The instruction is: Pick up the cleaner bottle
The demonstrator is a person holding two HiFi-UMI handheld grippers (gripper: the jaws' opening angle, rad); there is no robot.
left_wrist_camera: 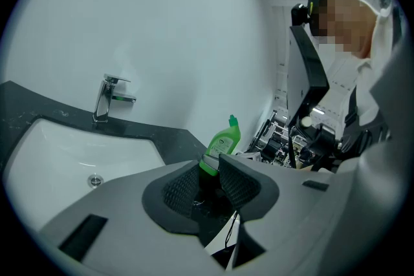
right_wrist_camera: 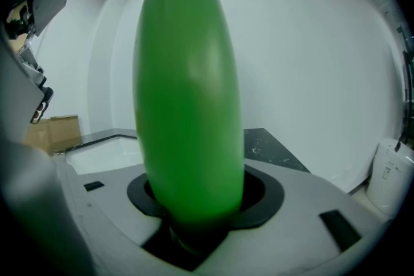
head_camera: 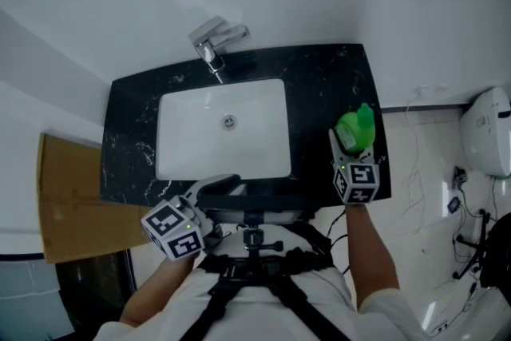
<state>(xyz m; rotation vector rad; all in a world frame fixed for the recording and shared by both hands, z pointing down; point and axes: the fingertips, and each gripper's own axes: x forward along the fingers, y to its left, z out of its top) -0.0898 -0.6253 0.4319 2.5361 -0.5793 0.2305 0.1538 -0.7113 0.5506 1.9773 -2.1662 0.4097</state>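
The green cleaner bottle stands on the right end of the black countertop, close to its front corner. My right gripper reaches in from the near side and is shut on its lower body. In the right gripper view the bottle fills the gap between the dark pads and touches both sides. My left gripper hangs at the counter's front edge below the basin. Its jaws stand open with nothing between them. From there the bottle shows upright beyond the pads.
A white basin is set into the countertop, with a chrome faucet behind it by the wall. A cardboard box lies on the floor at left. A white fixture and cables are at right.
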